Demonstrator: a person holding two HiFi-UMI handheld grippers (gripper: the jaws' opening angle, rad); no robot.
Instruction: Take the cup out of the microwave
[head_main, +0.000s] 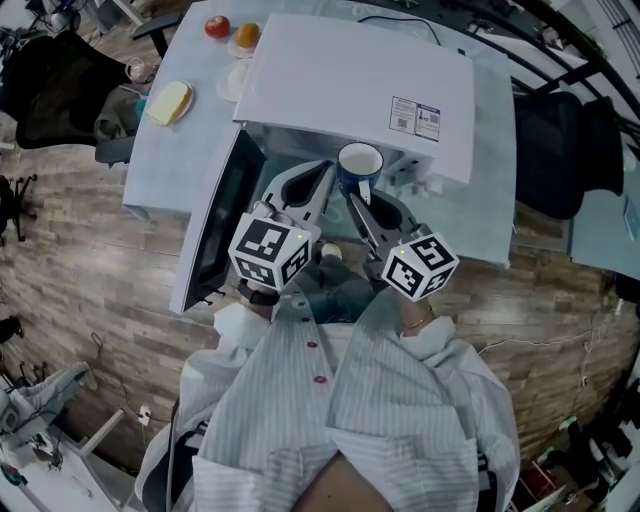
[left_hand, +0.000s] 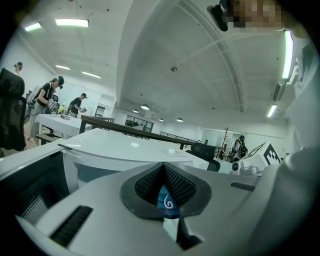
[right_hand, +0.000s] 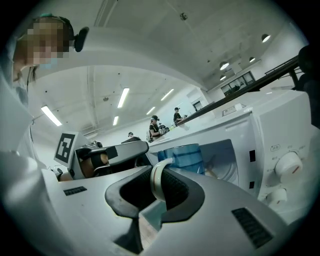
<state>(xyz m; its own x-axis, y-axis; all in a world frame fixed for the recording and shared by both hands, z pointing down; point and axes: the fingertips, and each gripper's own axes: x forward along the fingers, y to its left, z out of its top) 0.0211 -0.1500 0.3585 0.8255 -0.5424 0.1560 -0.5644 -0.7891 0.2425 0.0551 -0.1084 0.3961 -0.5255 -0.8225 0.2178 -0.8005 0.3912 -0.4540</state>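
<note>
Clenched fingers of right gripper on handle of cup — at mouth of open microwave; held fingers of left gripper shut, left of cup.

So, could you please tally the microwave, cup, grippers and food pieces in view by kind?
Microwave: 1
Cup: 1
Grippers: 2 (left gripper, right gripper)
Food pieces: 3 (red one, orange one, yellow one)
Total: 7

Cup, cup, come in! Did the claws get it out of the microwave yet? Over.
Right claw clamped on cup handle; left claw pinching cup's side. Cup held at open microwave mouth. Door swung wide, nothing in the way. Over.
</note>
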